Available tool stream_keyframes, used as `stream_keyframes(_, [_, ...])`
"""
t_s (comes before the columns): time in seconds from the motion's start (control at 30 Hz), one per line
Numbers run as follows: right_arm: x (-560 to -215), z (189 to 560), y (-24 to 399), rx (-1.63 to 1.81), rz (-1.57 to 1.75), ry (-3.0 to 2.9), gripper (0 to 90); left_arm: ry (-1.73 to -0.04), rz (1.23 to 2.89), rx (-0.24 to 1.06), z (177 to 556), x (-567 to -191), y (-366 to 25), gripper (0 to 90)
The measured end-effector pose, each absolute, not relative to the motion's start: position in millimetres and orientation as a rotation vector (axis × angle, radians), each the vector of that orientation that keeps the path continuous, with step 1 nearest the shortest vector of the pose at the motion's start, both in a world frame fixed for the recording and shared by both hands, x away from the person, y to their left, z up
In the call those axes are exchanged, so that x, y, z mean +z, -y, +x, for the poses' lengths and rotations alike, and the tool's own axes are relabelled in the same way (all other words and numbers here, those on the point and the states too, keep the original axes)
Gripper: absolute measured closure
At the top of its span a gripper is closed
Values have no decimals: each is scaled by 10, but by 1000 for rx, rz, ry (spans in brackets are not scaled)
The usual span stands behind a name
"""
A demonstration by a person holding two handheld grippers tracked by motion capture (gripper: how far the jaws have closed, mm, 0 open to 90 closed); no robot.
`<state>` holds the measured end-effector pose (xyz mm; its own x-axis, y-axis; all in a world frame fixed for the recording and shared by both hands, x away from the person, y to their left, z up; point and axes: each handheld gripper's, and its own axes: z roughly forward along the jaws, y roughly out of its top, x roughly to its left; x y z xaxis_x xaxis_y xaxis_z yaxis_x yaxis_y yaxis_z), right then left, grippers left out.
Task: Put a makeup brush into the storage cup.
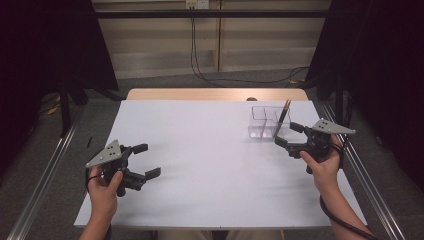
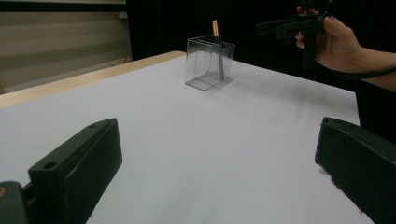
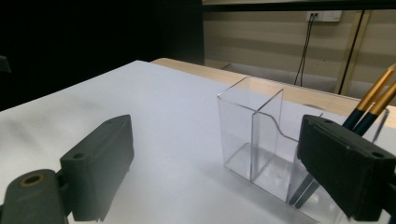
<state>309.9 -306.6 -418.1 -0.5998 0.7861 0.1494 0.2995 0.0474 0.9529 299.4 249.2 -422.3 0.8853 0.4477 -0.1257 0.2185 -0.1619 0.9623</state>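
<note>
A clear plastic organizer (image 1: 264,121) with compartments stands at the table's far right. Two gold-and-dark pens (image 1: 282,115) lean in its right-hand compartment. My right gripper (image 1: 287,134) hovers just right of and in front of it, jaws open and empty, pointing left. In the right gripper view the organizer (image 3: 254,135) sits close ahead between the open jaws of the right gripper (image 3: 215,140), and the pens (image 3: 373,100) rise behind the right jaw. My left gripper (image 1: 148,160) is held open over the near left of the table, empty. From the left gripper (image 2: 218,137) the organizer (image 2: 208,63) stands far off.
The white table board (image 1: 210,165) has a wooden strip (image 1: 215,94) along its far edge. Metal rails (image 1: 45,170) run down both sides. Cables (image 1: 200,70) hang by the back wall. A hand holding the right gripper (image 2: 289,25) appears in the left gripper view.
</note>
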Motion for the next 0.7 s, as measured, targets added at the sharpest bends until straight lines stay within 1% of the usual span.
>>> stream_keyframes(0.7, [-4297, 2950, 2931, 1550, 1048, -2002, 72, -510, 1749, 215, 2997, -4231, -2498, 5])
